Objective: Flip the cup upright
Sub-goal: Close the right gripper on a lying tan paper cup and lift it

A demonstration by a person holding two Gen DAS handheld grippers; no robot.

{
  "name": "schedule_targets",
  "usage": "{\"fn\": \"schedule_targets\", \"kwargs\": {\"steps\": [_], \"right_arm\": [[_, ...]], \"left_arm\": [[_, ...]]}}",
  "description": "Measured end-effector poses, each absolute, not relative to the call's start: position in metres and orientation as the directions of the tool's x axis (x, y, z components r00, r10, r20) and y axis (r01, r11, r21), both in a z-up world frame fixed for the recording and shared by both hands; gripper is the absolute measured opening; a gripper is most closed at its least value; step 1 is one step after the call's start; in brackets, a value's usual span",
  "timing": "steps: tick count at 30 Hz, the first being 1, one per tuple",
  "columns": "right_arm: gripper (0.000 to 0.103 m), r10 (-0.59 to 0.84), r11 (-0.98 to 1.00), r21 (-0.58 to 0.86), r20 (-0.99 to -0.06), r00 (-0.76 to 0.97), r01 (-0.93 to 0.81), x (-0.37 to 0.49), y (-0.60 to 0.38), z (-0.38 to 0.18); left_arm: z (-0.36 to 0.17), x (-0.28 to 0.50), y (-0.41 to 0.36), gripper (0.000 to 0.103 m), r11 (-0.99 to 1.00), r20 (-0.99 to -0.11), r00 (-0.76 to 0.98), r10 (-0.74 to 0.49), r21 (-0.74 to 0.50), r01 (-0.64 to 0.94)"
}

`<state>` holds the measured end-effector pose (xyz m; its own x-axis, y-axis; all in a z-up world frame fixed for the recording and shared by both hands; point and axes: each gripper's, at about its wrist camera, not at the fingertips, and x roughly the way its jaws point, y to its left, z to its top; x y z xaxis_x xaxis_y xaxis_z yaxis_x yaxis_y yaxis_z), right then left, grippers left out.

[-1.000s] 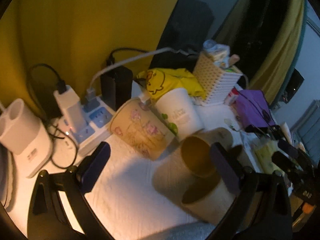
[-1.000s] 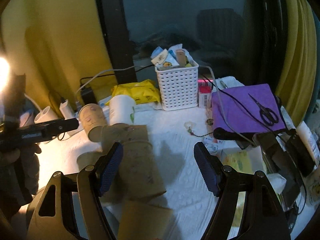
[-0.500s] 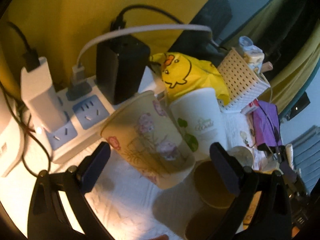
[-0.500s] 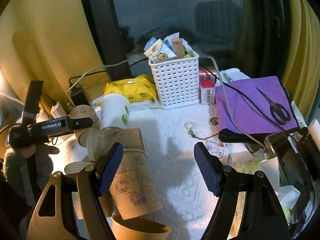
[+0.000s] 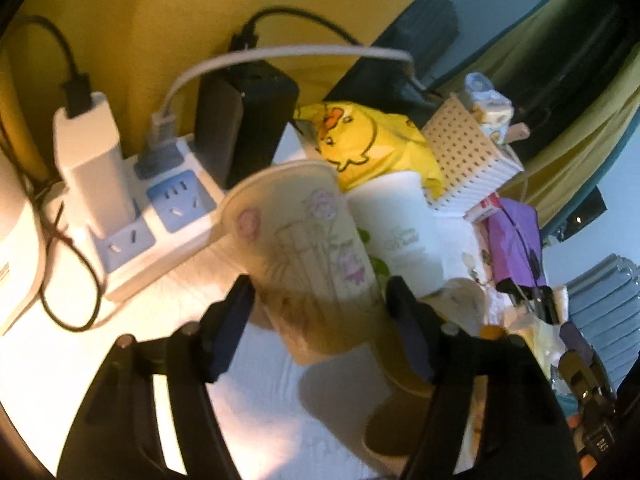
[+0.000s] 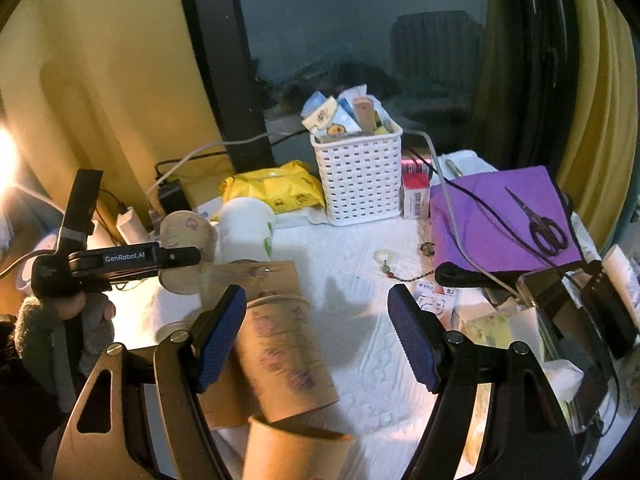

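Observation:
A flowered paper cup [image 5: 308,248] stands upside down by the power strip, tilted. My left gripper [image 5: 320,328] is closed in around its lower part, both blue pads at its sides. The same cup [image 6: 188,240] shows in the right wrist view with the left gripper's fingers [image 6: 160,258] on it. A white cup [image 5: 400,232] stands upside down right beside it. My right gripper [image 6: 316,340] is open and empty above the white cloth. A second flowered cup [image 6: 284,356] lies on its side by its left pad. A brown cup's rim [image 6: 296,440] sits below.
A white power strip [image 5: 160,224] with chargers and a black adapter [image 5: 248,120] stands behind the cups. A yellow wipes pack [image 6: 276,188], a white basket [image 6: 360,176], a purple cloth [image 6: 504,220] with scissors [image 6: 540,224] and a phone [image 6: 568,320] lie around.
My left gripper has moved in on the upside-down flowered cup and its fingers have closed from wide open onto it. My right gripper has stayed open, with little shift.

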<state>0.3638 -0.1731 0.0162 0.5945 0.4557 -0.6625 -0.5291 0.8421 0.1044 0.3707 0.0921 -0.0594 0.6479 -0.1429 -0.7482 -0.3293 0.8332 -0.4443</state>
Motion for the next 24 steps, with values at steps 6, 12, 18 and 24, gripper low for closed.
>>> {"fn": "schedule_targets", "kwargs": {"steps": [6,12,18,24], "right_arm": [[0.076,0.458,0.843,0.097,-0.645,0.612,-0.529,0.334,-0.177,0.032],[0.076,0.459,0.844,0.084,-0.625,0.632,-0.53,0.298,-0.185,0.047],[0.076,0.46,0.843,0.073,-0.611,0.644,-0.533,0.264,-0.189,0.057],[0.076,0.454,0.84,0.05,-0.611,0.649,-0.541,0.23,-0.191,0.058]], "left_arm": [[-0.041,0.344,0.076,0.063,0.852,-0.728,0.668,-0.156,-0.441,-0.283],[-0.026,0.307,0.058,0.063,0.86,-0.701,0.686,-0.195,-0.459,-0.224],[-0.014,0.266,0.043,0.063,0.87,-0.673,0.705,-0.224,-0.464,-0.166],[-0.008,0.224,0.031,0.063,0.881,-0.653,0.714,-0.254,-0.46,-0.107]]}}
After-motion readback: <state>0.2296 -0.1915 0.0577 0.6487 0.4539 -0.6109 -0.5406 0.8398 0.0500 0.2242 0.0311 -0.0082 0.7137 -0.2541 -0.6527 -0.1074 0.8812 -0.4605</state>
